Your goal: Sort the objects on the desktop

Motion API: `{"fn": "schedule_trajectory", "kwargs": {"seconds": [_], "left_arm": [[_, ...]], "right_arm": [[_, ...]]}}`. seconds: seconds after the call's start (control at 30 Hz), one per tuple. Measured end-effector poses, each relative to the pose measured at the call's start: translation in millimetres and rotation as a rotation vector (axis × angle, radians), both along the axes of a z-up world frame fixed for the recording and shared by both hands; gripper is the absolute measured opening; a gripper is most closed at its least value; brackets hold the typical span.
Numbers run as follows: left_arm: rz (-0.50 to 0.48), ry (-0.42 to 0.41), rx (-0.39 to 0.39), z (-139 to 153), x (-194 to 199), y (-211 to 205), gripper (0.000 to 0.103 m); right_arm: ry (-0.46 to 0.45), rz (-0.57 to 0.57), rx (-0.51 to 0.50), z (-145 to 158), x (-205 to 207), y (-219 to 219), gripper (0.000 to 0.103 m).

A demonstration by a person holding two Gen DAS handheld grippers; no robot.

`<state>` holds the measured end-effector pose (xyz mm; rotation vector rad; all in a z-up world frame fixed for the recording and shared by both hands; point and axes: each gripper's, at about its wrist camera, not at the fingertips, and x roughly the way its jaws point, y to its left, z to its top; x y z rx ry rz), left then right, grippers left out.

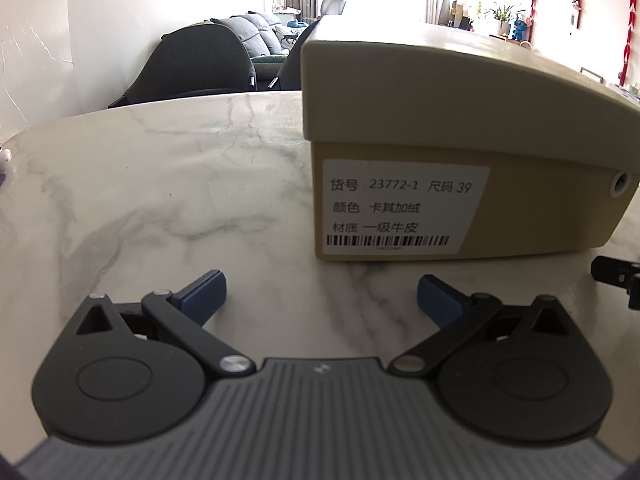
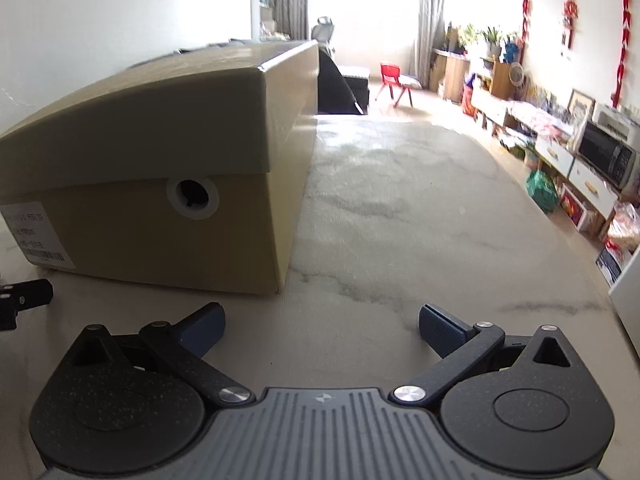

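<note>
A beige shoe box [image 1: 460, 120] with its lid on stands on the marble table [image 1: 160, 184]. A white label with a barcode is on its near end. My left gripper [image 1: 322, 300] is open and empty, just in front of the box's left corner. In the right wrist view the box [image 2: 160, 152] fills the left half, with a round hole in its end. My right gripper [image 2: 320, 330] is open and empty, in front of the box's right corner. No small desktop objects show.
Dark chairs [image 1: 192, 68] stand behind the table's far edge. A small white object [image 1: 4, 160] sits at the table's left edge. Part of the other gripper shows at the right edge [image 1: 616, 280]. Bare marble [image 2: 420, 220] lies right of the box.
</note>
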<state>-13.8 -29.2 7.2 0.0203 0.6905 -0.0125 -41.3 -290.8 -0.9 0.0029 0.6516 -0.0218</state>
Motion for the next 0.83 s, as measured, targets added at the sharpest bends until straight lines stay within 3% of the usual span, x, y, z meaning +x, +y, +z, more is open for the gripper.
{"fn": "schedule_trajectory", "kwargs": {"seconds": [0.83], "left_arm": [[0.012, -0.001, 0.0, -3, 0, 3, 0.103]], "right_arm": [[-0.003, -0.044, 0.005, 7, -1, 0, 0.103]]}}
